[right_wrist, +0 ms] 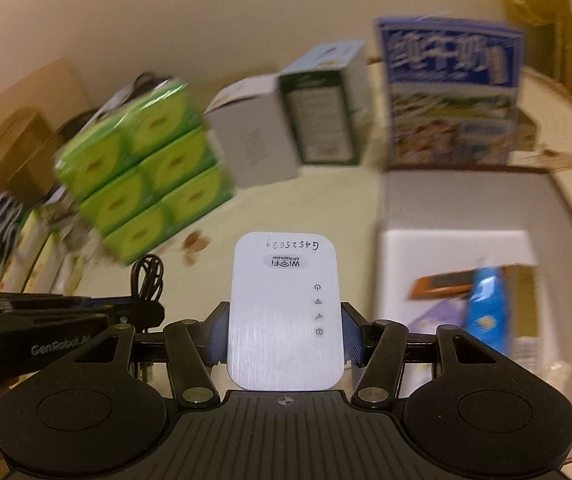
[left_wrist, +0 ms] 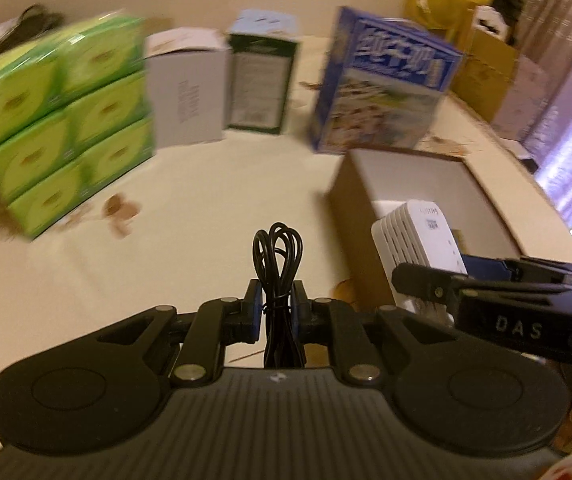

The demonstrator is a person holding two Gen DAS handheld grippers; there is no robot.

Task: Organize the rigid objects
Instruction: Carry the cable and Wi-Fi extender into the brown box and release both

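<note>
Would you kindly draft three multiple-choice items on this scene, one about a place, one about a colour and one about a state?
1. Where does the open cardboard box lie relative to the blue carton?
A. In front of it, nearer the cameras
B. Behind it, by the wall
C. On top of it

2. What colour are the stacked tissue packs?
A. Red
B. Green
C. Black

3. What is the right gripper doing?
A. Hanging open with nothing in it
B. Shut on the black cable
C. Shut on the white WiFi repeater

Answers:
1 A, the box sits on the table just below the carton in both views.
2 B, the wrappers are bright green.
3 C, the white WiFi repeater sits clamped between the pads, while the left gripper holds the black cable.
</note>
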